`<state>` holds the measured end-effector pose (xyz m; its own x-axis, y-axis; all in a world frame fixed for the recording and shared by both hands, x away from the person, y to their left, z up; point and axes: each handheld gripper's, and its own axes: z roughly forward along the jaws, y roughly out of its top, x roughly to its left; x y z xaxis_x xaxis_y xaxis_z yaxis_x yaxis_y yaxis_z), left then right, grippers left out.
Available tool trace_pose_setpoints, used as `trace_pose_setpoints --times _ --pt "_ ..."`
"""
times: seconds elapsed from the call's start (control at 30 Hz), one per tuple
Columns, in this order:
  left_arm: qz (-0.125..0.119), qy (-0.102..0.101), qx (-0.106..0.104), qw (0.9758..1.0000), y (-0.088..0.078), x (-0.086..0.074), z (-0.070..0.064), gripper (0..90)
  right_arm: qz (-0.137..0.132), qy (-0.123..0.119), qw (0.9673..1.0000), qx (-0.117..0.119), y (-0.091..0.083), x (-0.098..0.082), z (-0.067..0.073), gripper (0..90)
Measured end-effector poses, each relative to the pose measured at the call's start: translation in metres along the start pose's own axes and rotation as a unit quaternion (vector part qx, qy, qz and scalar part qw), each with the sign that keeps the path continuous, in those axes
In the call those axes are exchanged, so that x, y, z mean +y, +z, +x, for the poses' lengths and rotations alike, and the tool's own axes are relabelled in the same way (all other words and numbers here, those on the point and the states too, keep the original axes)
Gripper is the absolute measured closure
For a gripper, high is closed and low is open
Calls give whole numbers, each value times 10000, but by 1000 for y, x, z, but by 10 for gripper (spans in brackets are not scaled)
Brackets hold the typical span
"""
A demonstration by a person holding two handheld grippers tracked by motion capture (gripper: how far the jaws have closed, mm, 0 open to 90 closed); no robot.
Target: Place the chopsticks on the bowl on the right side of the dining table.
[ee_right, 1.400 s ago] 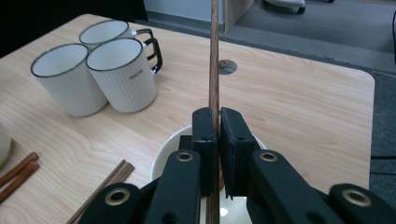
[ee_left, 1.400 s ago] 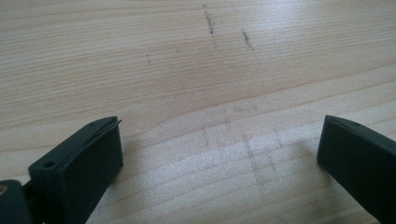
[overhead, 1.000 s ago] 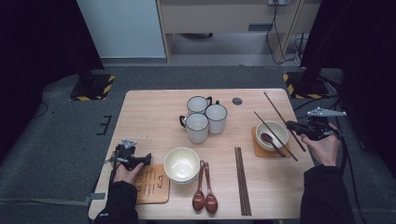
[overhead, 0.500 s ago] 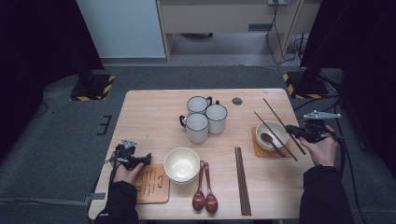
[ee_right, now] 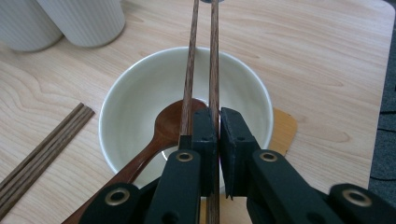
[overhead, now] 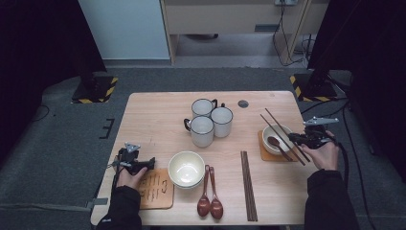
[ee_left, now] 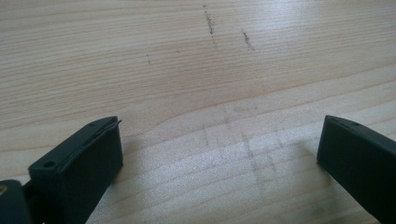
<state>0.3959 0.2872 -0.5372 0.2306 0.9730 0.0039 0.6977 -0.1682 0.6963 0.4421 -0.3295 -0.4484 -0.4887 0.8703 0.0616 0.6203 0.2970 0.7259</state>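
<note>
We see the right gripper [ee_right: 218, 140] clamped narrow on a pair of chopsticks [ee_right: 214, 56], one stick between its jaws, the other running alongside; both lie across the small bowl [ee_right: 130, 98] holding a wooden spoon [ee_right: 163, 130]. The left gripper [ee_left: 219, 154] stands wide, holding nothing, low over the table [ee_left: 140, 56].

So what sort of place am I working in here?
Probably a recording lab or studio set up as a dining table: black curtains on both sides, hazard-striped stand bases on grey carpet, and a wooden table laid with cups, bowls and chopsticks.
</note>
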Motion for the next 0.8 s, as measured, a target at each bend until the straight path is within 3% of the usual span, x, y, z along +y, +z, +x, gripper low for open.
trace_pose_setpoints --times 0.47,0.8 --pt "0 0 0 10000 0 0 0 0 294 -96 9995 -6 8 -3 3 851" --pt "0 1 1 10000 0 0 0 0 290 -104 9995 -19 9 -3 4 849"
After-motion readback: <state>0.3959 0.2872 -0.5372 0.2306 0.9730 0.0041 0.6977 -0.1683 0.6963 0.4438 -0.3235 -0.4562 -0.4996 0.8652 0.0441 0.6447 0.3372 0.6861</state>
